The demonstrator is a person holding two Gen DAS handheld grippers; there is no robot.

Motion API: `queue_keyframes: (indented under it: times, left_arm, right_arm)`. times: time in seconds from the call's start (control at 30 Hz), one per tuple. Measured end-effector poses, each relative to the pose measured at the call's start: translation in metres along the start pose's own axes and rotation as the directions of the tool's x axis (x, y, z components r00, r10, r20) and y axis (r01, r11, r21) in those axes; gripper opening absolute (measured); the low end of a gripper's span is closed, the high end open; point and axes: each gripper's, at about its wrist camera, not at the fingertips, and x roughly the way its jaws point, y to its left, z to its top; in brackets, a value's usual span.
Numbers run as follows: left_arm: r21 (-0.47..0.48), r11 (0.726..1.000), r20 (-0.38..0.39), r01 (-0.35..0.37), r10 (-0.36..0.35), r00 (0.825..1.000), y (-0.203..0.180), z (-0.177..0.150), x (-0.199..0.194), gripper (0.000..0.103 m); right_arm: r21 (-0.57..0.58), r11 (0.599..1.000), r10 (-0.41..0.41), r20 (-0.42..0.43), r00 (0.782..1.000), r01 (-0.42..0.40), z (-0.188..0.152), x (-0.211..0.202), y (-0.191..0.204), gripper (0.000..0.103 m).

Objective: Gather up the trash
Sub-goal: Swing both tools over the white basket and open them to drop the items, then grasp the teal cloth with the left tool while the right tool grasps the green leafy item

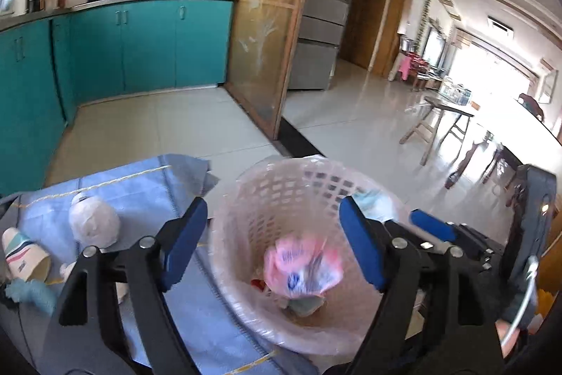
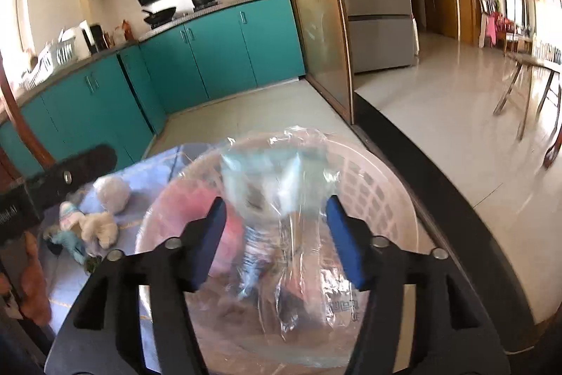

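Through the left wrist camera I see my left gripper (image 1: 274, 243) with its blue-padded fingers spread wide and nothing between them; they hang above the mouth of the pale pink perforated plastic waste basket (image 1: 281, 188), which is lined with a thin clear bag. Down in the basket lies a crumpled pink and white plastic wrapper with blue print (image 1: 304, 267), blurred, on top of some darker scraps I cannot identify. To the right of the view the right gripper (image 1: 432, 229) juts in, one blue pad showing, also over the basket rim.

Through the right wrist camera the right gripper (image 2: 275, 236) is likewise well apart at the fingers. A crinkled clear plastic bag (image 2: 281, 199) fills the space between and beyond them, over the basket (image 2: 372, 185); it is smeared by motion and I cannot tell whether either pad touches it, though neither seems to press on it.

Left of the basket, on the light blue cloth with yellow stitching (image 1: 140, 185), trash remains: a white crumpled paper ball (image 1: 93, 222), a striped paper cup on its side (image 1: 24, 257) and a pale blue fuzzy scrap (image 1: 31, 292), cut by the gripper body. From the right camera those bits are small and soft-edged. A black block of the left gripper and a hand (image 2: 33, 280) crowd that view's left edge.
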Motion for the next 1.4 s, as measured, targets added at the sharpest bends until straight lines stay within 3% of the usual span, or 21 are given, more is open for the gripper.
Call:
queue_keyframes:
  times: [0.1,0.17,0.23,0.3,0.43,0.47,0.53,0.6,0.67,0.8,1.03,1.1,1.17,1.4]
  left_arm:
    - [-0.03,0.992,0.0,-0.121,0.121,0.993,0.031,-0.003,-0.014,0.081]
    - [-0.066,0.973,0.0,-0.223,0.223,0.975,0.058,-0.008,-0.027,0.081]
    - [-0.088,0.942,0.0,-0.325,0.326,0.945,0.081,-0.018,-0.044,0.081]
    - [-0.115,0.888,-0.014,-0.444,0.446,0.895,0.111,-0.032,-0.065,0.081]
    - [-0.209,0.8,-0.068,-0.563,0.562,0.824,0.162,-0.057,-0.109,0.081]
    - [-0.218,0.789,-0.075,-0.575,0.574,0.816,0.169,-0.062,-0.116,0.081]
    - [-0.224,0.777,-0.079,-0.588,0.587,0.806,0.177,-0.07,-0.127,0.081]
    - [-0.23,0.77,-0.088,-0.595,0.592,0.801,0.185,-0.075,-0.133,0.081]
    - [-0.247,0.774,-0.094,-0.583,0.58,0.809,0.188,-0.078,-0.135,0.081]
    - [-0.242,0.78,-0.106,-0.577,0.57,0.815,0.192,-0.08,-0.134,0.081]
    - [-0.26,0.772,-0.143,-0.58,0.563,0.814,0.2,-0.091,-0.124,0.081]
    - [-0.26,0.771,-0.145,-0.581,0.564,0.813,0.2,-0.094,-0.125,0.081]
    - [-0.261,0.771,-0.147,-0.581,0.563,0.813,0.2,-0.095,-0.125,0.081]
    - [-0.281,0.776,-0.191,-0.565,0.532,0.825,0.203,-0.103,-0.116,0.081]
  right_arm:
    - [-0.046,0.999,0.001,0.005,1.0,-0.001,0.0,0.001,0.012,0.068]
    - [-0.096,0.995,-0.016,0.017,1.0,0.017,0.0,0.001,0.022,0.068]
    - [-0.144,0.989,-0.005,0.022,1.0,0.008,-0.003,0.002,0.035,0.068]
    - [-0.207,0.978,0.037,0.019,0.999,-0.032,-0.008,0.001,0.053,0.068]
    - [-0.33,0.929,0.167,-0.038,0.985,-0.17,-0.02,0.008,0.1,0.068]
    - [-0.35,0.912,0.202,-0.064,0.977,-0.212,-0.024,0.012,0.115,0.067]
    - [-0.372,0.874,0.282,-0.134,0.95,-0.312,-0.034,0.026,0.152,0.055]
    - [-0.368,0.838,0.332,-0.24,0.912,-0.402,-0.048,0.048,0.184,0.044]
    - [-0.384,0.81,0.328,-0.33,0.885,-0.444,-0.065,0.065,0.211,0.038]
    - [-0.449,0.773,0.26,-0.42,0.869,-0.448,-0.094,0.092,0.252,0.038]
    - [-0.524,0.734,0.216,-0.424,0.879,-0.433,-0.103,0.102,0.279,0.037]
    - [-0.557,0.719,0.203,-0.402,0.893,-0.414,-0.106,0.1,0.284,0.017]
    - [-0.546,0.716,0.22,-0.415,0.883,-0.435,-0.105,0.097,0.283,0.009]
    - [-0.479,0.742,0.316,-0.367,0.875,-0.469,-0.087,0.062,0.252,0.007]
